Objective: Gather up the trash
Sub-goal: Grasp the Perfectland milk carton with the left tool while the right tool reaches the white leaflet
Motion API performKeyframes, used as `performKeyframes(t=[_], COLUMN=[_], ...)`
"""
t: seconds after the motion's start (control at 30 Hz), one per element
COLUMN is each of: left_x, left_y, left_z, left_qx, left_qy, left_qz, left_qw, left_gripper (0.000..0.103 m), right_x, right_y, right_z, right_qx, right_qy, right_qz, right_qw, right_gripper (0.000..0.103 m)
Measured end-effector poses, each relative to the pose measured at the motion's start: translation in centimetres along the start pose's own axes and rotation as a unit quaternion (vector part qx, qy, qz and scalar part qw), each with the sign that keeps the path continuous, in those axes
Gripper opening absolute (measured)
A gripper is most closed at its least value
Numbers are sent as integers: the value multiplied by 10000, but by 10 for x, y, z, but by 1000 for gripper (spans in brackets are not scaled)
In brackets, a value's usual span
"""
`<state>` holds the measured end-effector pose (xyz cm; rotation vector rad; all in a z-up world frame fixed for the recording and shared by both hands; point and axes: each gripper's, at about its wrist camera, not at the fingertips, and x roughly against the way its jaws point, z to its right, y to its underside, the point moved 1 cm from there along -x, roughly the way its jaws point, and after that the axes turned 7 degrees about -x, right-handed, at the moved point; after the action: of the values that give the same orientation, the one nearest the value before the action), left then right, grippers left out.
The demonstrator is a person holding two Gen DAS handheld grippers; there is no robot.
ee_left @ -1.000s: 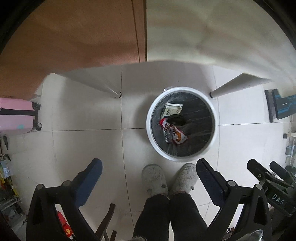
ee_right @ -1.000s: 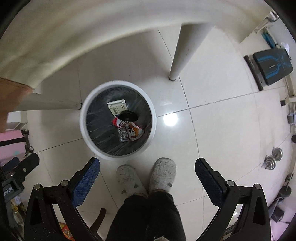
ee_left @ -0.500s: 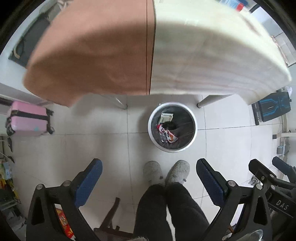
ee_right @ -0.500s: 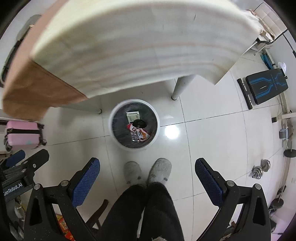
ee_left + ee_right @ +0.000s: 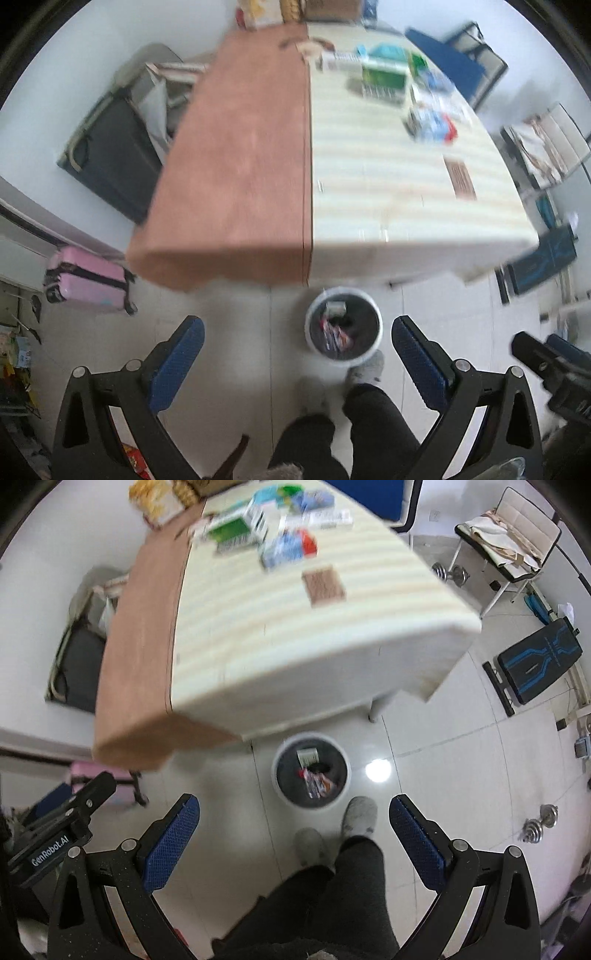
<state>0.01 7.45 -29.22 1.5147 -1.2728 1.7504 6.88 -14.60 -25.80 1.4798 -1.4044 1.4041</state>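
blue-padded and spread wide, your left tool (image 5: 297,354) and right tool (image 5: 294,830) are both hanging released and carrying nothing, so you are free to reach for the next piece. just beyond your slippers (image 5: 359,816) the white bin (image 5: 311,770) is sitting on the floor at the near edge of the tabletop (image 5: 280,635), already holding a few wrappers. farther out, the remaining trash is lying at the far end: a brown square packet (image 5: 324,584) nearest, then a blue-and-red pack (image 5: 290,548) and a green box (image 5: 232,531). judging from this, you are best taking the packet first, coming down flat with fingers straddling its short sides. blur is hiding finer detail.
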Motion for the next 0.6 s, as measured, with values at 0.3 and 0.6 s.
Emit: performKeyframes(t=[0.3, 0.6], left_x=[-39, -115], left_y=[-110, -229], left_z=[49, 199], left_qx=[-433, -3633], left_qy=[-564, -943], left_qz=[66, 157], left_qw=[9974, 9268], left_gripper=[103, 103], right_x=[-23, -89], right_y=[-158, -291], right_z=[21, 97], right_qx=[-108, -120], right_qy=[38, 465], right_qz=[104, -322], right_qw=[9999, 9983], right_gripper=[103, 103])
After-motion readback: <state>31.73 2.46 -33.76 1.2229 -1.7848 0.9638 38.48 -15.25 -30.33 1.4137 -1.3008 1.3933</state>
